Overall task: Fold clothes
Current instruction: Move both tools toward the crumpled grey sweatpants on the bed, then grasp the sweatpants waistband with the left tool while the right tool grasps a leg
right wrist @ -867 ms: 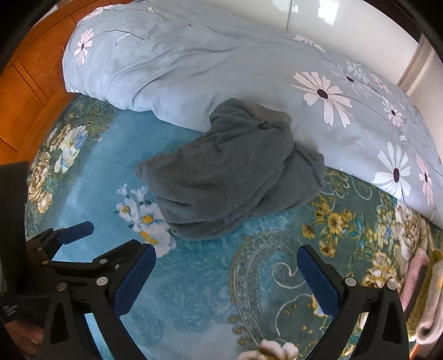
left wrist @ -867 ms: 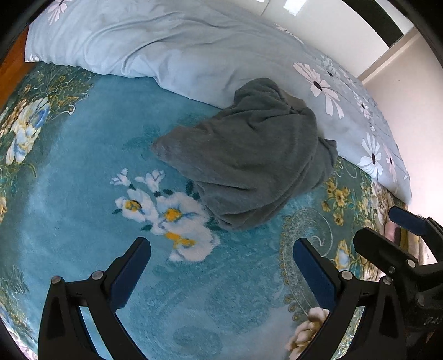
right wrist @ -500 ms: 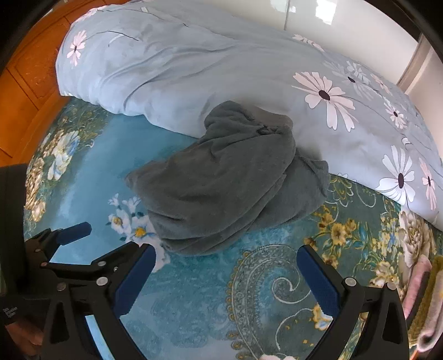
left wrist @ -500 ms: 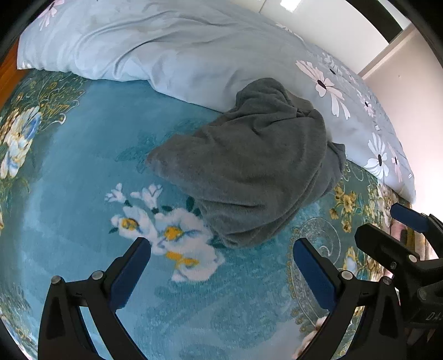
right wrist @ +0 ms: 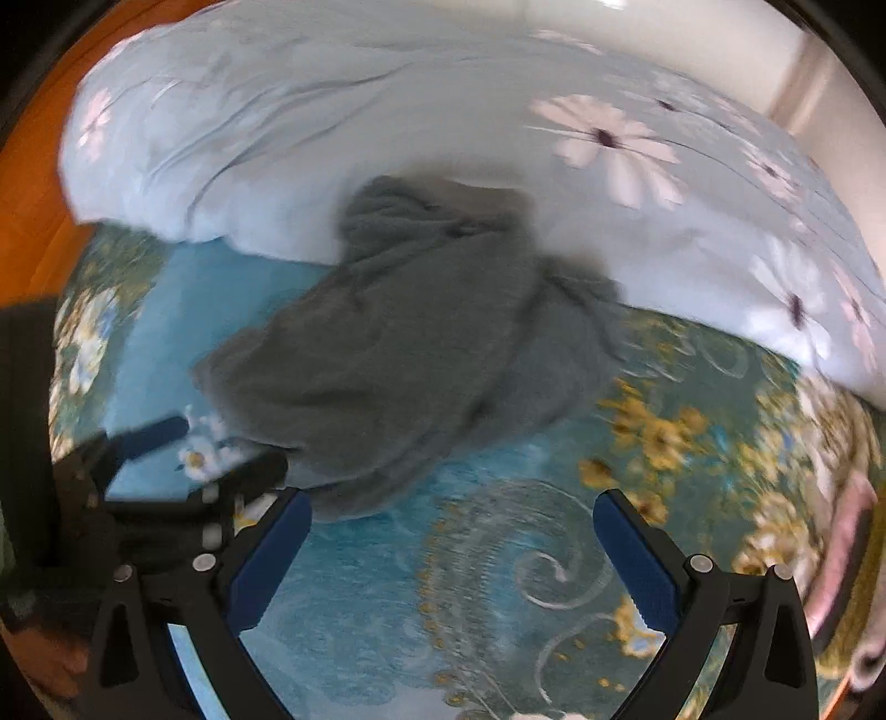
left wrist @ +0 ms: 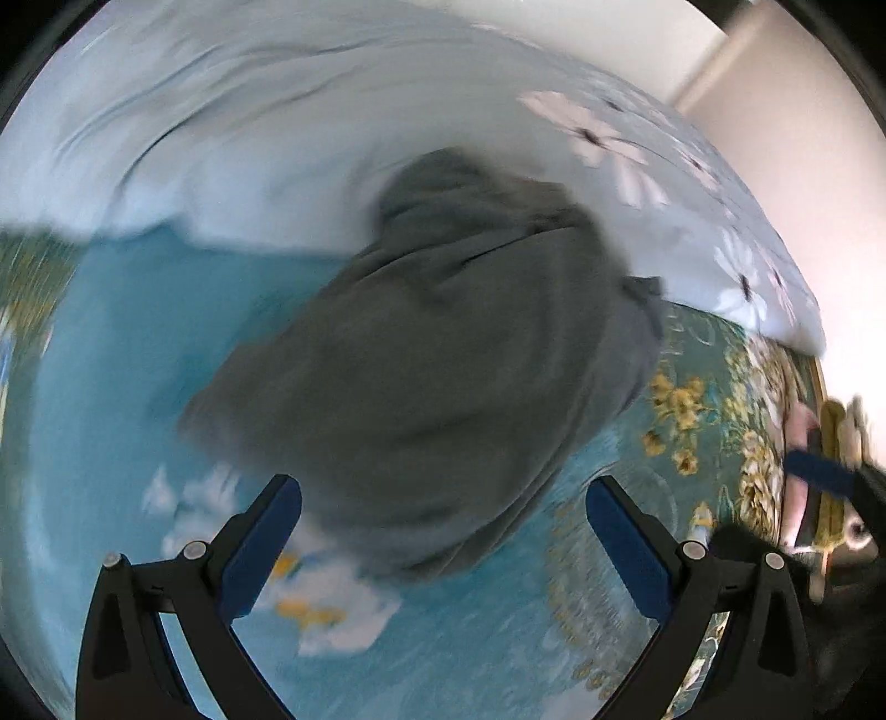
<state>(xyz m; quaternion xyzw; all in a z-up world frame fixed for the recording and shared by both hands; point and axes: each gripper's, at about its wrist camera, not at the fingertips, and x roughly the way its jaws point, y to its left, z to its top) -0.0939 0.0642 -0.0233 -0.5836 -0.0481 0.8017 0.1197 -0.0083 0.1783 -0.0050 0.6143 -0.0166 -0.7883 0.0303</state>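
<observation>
My left gripper: spread wide, holding nothing, near the garment's front edge.
My right gripper: also spread, empty, over bare bedspread.
Grey garment: crumpled heap on the bedspread, its far side against the duvet.
Risk: I could pinch several bunched layers, or bedspread too, since no hem shows clearly.
Cause: blurred views.

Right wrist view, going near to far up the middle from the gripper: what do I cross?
right gripper → teal floral bedspread → crumpled grey garment → pale blue daisy-print duvet → white wall
</observation>
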